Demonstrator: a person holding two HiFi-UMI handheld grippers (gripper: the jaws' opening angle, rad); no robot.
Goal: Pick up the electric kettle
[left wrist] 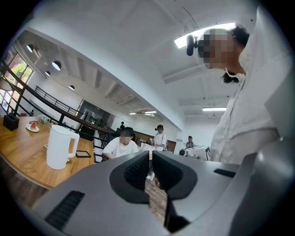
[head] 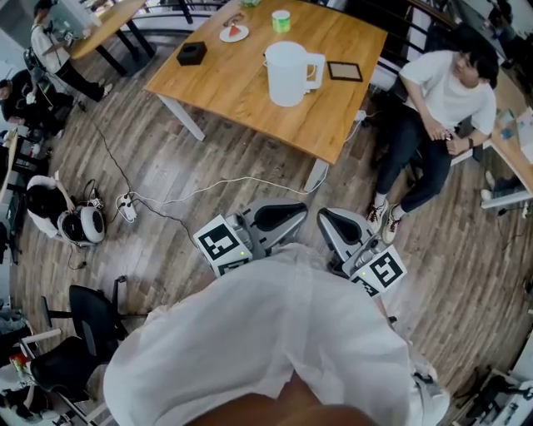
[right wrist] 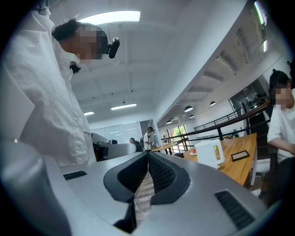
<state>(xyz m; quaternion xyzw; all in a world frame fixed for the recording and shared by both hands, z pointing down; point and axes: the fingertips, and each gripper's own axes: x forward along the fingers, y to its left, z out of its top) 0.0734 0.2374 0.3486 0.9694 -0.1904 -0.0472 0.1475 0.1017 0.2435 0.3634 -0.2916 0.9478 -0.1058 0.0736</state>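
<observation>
1. The white electric kettle [head: 290,73] stood upright near the middle of the wooden surface [head: 225,96]. Its handle was turned toward a flat dark frame [head: 345,71] lying just beside it.
2. The left claw [head: 287,216] was closed and empty, its ribbed pads drawn together with only floorboards showing past them.
3. The right claw [head: 333,223] was likewise closed on nothing, its pads meeting at the tips.
4. Both claws hung side by side over the plank floor [head: 208,158], close to the wearer's white shirt and well apart from the surface and the kettle.
5. In the left gripper view the kettle appeared far off to the left of the jaws, and in the right gripper view far off to the right.
6. A black box [head: 191,53], a small plate [head: 234,33] and a green cup [head: 281,21] sat toward the far edge of the surface.
7. A person in a white shirt [head: 445,96] sat at the right end of the surface.
</observation>
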